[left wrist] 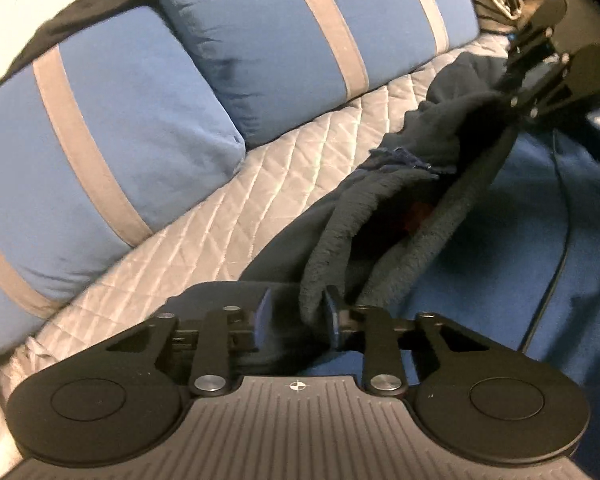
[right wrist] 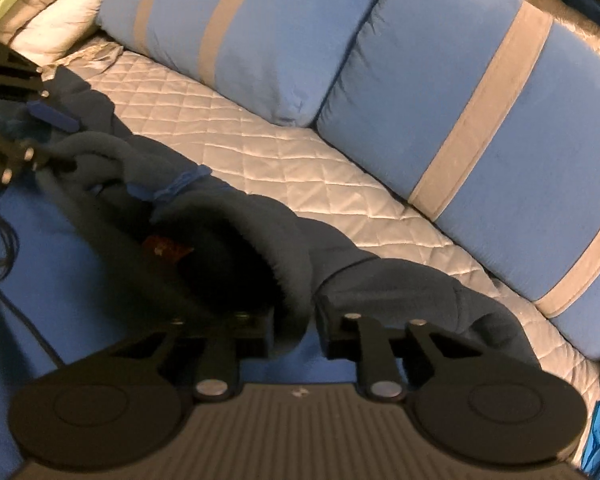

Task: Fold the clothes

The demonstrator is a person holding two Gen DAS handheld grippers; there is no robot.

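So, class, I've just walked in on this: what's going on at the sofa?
A person is working with two hand-held grippers on a dark fleece garment that lies strung along the front edge of a quilted sofa cover, below two blue striped cushions. The left gripper has an edge of the fabric between its fingers at one end. The right gripper has a fold of it between its fingers at the other end. The garment is still bunched up, not yet folded.

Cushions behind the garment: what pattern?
Blue cushions with grey stripes, clearest in the right wrist view.
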